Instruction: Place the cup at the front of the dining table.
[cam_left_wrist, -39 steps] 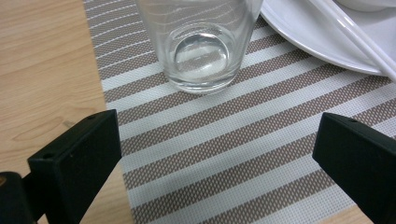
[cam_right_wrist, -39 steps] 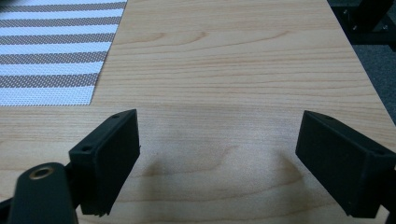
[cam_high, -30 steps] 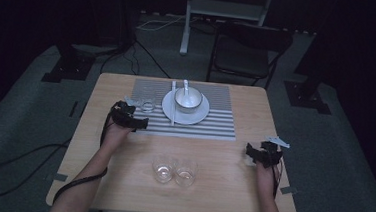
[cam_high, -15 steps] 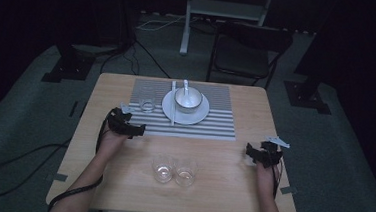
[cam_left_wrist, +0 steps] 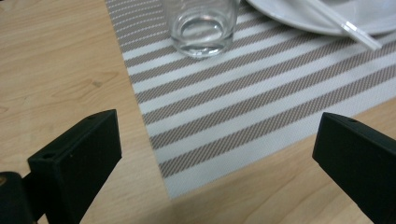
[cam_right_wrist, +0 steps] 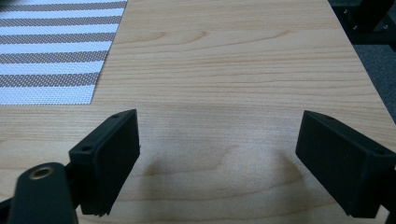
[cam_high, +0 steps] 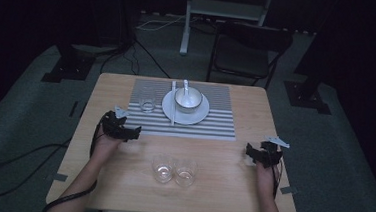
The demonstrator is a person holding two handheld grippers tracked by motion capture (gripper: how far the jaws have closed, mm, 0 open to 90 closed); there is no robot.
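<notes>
A light wooden table (cam_high: 250, 190) stands on grey carpet (cam_high: 19, 119) in a dim room. A grey-and-white striped placemat (cam_high: 214, 125) lies at its far middle, carrying a white plate (cam_high: 197, 117) with a white bowl (cam_high: 188, 100) on it, a white spoon (cam_high: 186, 85) in the bowl, and white chopsticks (cam_high: 172, 105) across the plate's left rim. Behind the table sits a dark folding chair (cam_high: 244, 55) near a white metal stand (cam_high: 223, 8), black stand bases (cam_high: 68, 67) rest off both far corners, and a black cable (cam_high: 17, 159) curls over the carpet at the left.
</notes>
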